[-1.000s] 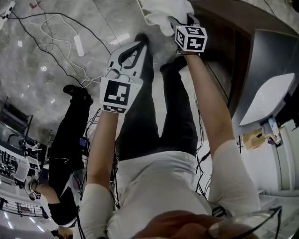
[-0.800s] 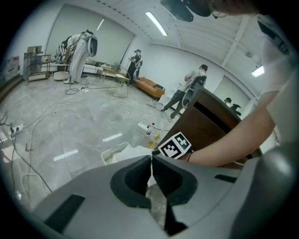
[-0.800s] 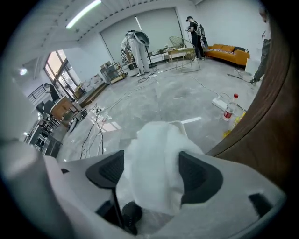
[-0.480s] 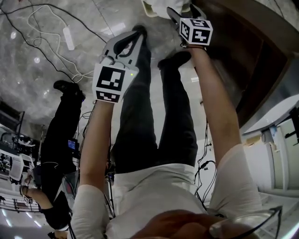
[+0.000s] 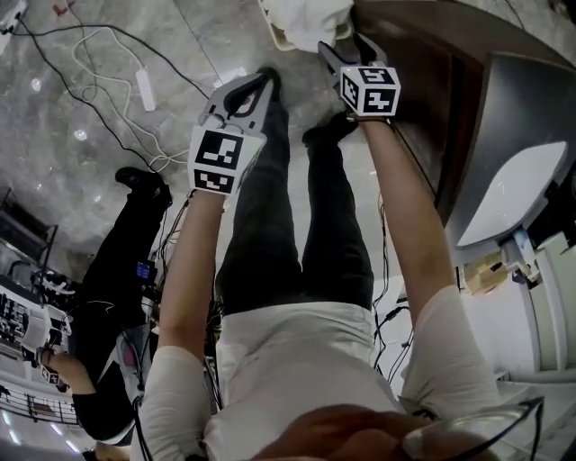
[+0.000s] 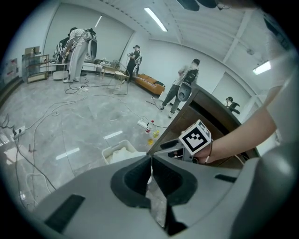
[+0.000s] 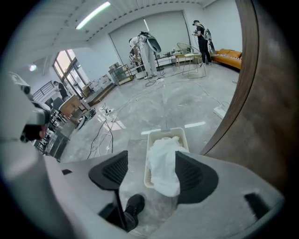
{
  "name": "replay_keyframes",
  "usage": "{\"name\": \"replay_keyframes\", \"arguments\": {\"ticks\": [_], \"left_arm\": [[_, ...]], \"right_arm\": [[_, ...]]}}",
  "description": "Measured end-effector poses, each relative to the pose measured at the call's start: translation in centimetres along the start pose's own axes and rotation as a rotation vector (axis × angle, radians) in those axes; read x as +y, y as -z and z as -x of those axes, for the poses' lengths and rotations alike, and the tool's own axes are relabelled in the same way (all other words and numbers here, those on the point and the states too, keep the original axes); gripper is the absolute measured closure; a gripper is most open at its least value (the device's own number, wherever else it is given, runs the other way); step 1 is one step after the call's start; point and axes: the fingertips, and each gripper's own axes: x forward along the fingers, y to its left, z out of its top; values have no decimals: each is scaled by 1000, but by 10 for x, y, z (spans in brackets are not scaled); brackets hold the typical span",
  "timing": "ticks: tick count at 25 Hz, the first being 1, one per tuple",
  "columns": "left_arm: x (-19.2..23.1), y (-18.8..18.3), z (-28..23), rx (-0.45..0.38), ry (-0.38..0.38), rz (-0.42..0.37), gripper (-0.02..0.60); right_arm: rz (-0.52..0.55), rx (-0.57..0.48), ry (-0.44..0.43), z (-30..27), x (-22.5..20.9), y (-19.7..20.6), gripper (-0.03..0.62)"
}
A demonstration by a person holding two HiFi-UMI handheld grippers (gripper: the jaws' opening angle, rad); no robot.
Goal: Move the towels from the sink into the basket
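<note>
A white basket [image 5: 281,36] stands on the grey floor at the top of the head view, heaped with white towels [image 5: 306,13]. In the right gripper view one towel [image 7: 163,168] hangs over the basket's [image 7: 154,136] near rim. My right gripper [image 5: 335,49] hovers just short of it, beside the brown counter. Its jaws [image 7: 152,161] have just been closing a little but stand open, and the pads do not press on the towel seen through the gap. My left gripper [image 5: 267,76] hangs lower left, shut [image 6: 151,158] with nothing in it.
The dark brown counter [image 5: 432,81] runs along the right, with a white basin shape [image 5: 508,194] past it. A power strip [image 5: 144,87] and loose cables lie on the floor at left. A person in black [image 5: 126,270] stands at lower left. My shoe [image 7: 133,205] is near the basket.
The towel that was at my right gripper's jaws a second ago now lies on the basket, apart from them. The left gripper has stayed shut.
</note>
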Motion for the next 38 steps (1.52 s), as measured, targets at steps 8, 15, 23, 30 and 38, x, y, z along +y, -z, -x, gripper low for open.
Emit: {"name": "replay_keyframes", "arguments": {"ticks": [8,15,23,30,38], "left_arm": [[-66,-64,63,-85,13,58,571],[-140,-127,118,-122,36,74,571],[-237,-199,183,-188,72,12,571],[-313,-237,232,-197,111,-101,571],[-380,-256,292,-244,166,-170,571]], "right_arm": [[-26,-169,-22,135,30,-69,419],[-51,-305,-10,278,35,-111,473],[-22,-421,49,444,29,-121,549],[28,-503,107,571,29,-118,597],[12,-571,196,685,31,-117,599]]}}
